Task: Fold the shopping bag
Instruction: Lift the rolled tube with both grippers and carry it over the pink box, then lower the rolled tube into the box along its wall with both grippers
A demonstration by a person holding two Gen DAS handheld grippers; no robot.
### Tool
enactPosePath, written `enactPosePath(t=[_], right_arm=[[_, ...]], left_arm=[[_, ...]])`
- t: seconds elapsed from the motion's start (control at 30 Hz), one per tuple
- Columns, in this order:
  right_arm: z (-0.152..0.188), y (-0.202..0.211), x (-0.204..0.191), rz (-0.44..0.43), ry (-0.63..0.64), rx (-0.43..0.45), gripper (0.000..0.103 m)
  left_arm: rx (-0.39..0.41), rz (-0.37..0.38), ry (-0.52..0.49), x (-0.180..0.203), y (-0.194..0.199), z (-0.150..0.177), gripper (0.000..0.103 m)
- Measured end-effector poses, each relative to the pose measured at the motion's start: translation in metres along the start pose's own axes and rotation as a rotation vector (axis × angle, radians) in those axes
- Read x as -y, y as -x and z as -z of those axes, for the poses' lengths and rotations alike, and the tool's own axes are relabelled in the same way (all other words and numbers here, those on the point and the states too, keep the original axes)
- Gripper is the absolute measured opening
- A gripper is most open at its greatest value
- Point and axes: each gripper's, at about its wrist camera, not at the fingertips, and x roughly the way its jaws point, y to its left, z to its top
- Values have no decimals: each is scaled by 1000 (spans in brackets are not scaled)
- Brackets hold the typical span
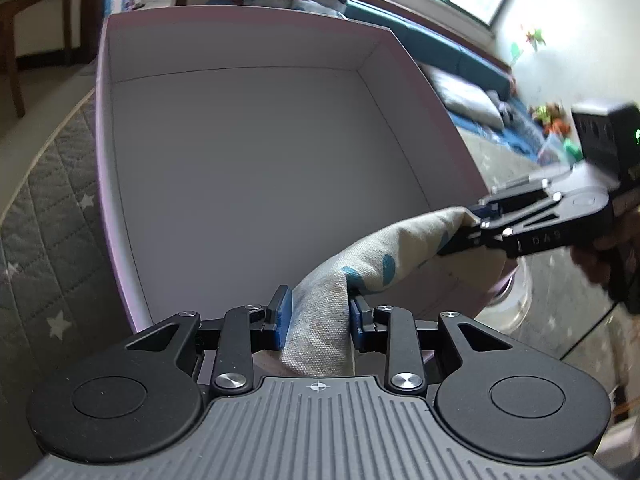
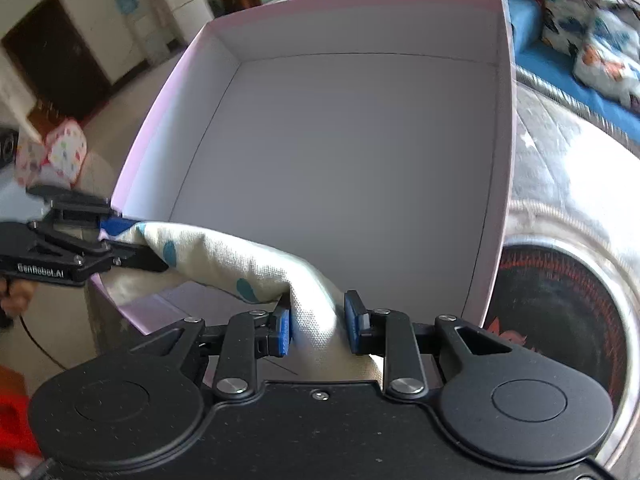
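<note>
Beige cloth of the shopping bag (image 1: 320, 320) is clamped between the left gripper (image 1: 318, 320) fingers, and its other end is pinched by the right gripper (image 2: 318, 326). It is stretched over the near rim of an open pink box (image 1: 240, 160) on a quilted bed (image 1: 48, 240).

A cream woven-canvas shopping bag with teal-blue printed patches (image 1: 372, 264) (image 2: 240, 264) is gathered into a thick, rumpled roll. It hangs in the air, stretched in a sagging arch over the near edge of an open pink cardboard box with a white inside (image 1: 256, 184) (image 2: 344, 176).
</note>
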Motion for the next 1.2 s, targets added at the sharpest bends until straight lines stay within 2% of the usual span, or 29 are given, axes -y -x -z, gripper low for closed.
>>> enactPosePath(t=[0.3, 0.5, 0.8, 1.2], right_arm=[[1, 1, -8, 22, 203, -35, 29], [4, 3, -17, 38, 375, -58, 29], [6, 9, -23, 21, 514, -71, 29], [9, 21, -38, 32, 757, -87, 27]], left_arm=[[-46, -13, -156, 8, -10, -2, 30], [-81, -18, -314, 25, -19, -3, 29], [-127, 35, -473, 30, -29, -5, 29], [-128, 47, -707, 51, -34, -1, 26]])
